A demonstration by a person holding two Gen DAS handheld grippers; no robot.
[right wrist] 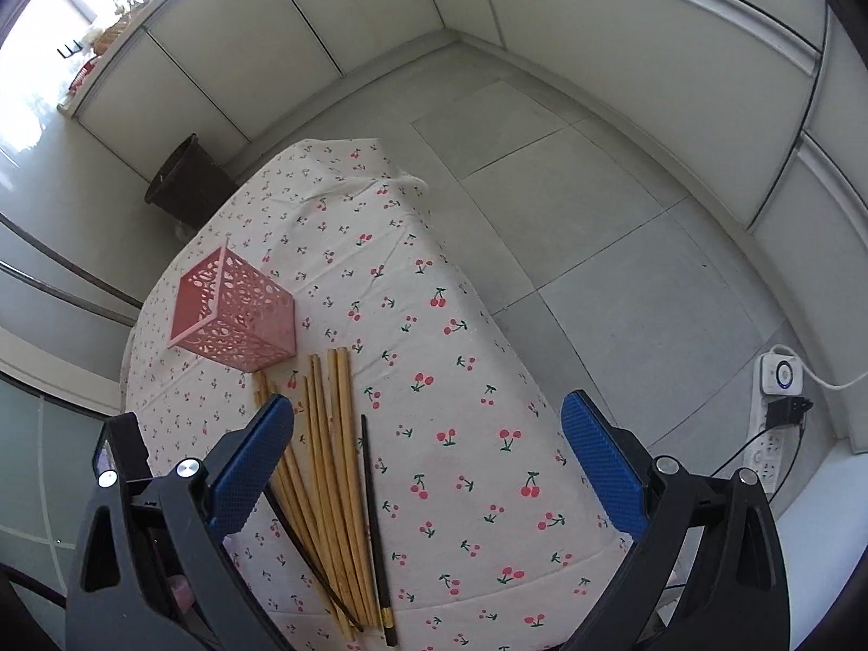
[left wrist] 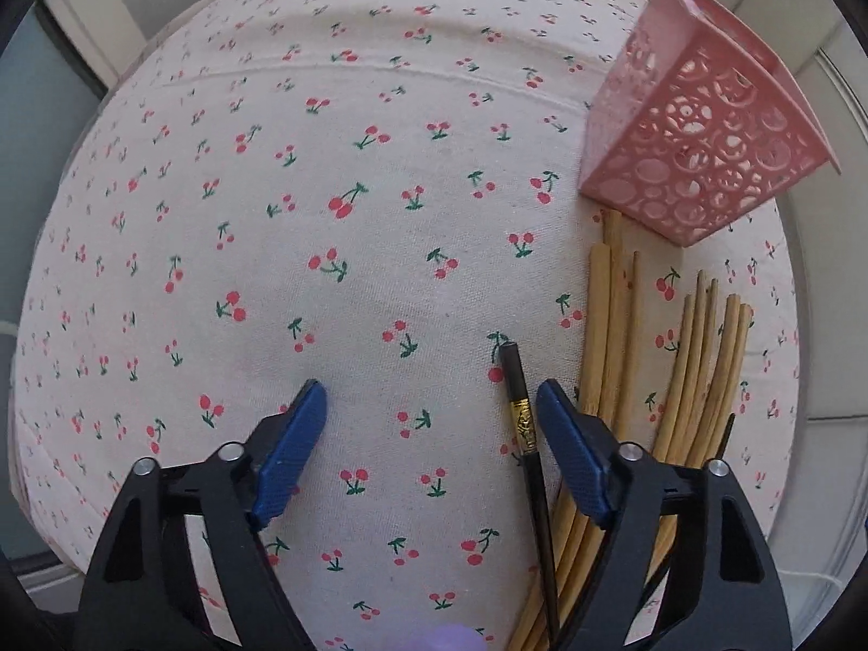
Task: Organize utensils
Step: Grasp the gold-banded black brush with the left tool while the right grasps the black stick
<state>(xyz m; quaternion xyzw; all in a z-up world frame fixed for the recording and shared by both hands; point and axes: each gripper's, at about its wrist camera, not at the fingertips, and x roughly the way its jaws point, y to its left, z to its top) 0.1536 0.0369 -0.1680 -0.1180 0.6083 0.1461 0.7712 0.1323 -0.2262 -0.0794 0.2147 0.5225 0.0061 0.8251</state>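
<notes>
Pink basket [right wrist: 233,314] stands upright on the cherry-print tablecloth [right wrist: 461,434]; landmark for all below. Bamboo chopsticks [right wrist: 331,466] lie loose on the cloth just in front of the basket, tips nearly at its base; one black chopstick [left wrist: 522,423] lies along their outer side, away from the basket, a second black one [right wrist: 309,559] crosses under the bundle. Left gripper [left wrist: 431,396] hangs over the cloth beside the bundle, jaws apart, pads pressing nothing, the black chopstick just inside its right finger; right gripper [right wrist: 428,412] likewise spread wide, holding nothing.
</notes>
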